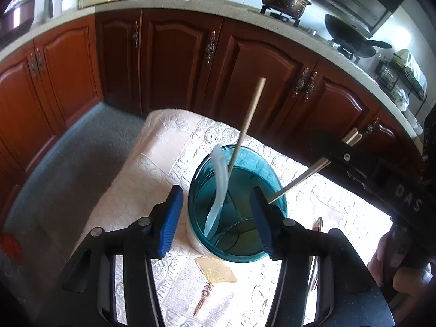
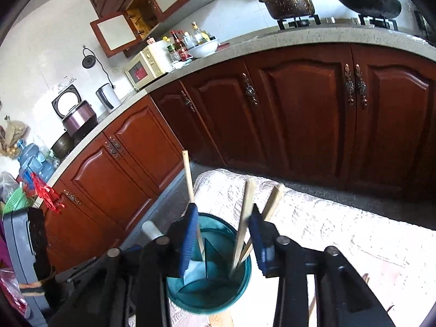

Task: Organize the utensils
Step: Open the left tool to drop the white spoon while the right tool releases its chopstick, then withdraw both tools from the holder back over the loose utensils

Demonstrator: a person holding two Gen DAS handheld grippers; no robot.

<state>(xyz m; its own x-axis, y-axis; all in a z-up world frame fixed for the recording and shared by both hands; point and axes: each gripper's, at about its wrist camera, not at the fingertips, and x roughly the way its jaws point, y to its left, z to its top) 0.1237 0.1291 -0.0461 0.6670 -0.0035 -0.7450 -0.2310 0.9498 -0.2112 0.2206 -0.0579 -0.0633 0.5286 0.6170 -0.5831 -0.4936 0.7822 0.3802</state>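
Tablecloth bears one holder, three chopsticks, one knife; left tongs, right tongs released.

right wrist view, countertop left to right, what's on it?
Rice cooker → kettle → microwave → white bowl → pot → wok, all on the countertop.

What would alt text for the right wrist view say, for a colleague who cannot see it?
The right claw, its blue-padded jaws apart, lowers a pair of pale wooden chopsticks into a translucent teal plastic utensil holder on a white embossed tablecloth. A single wooden stick already stands inside; red-brown kitchen cabinets fill the background.
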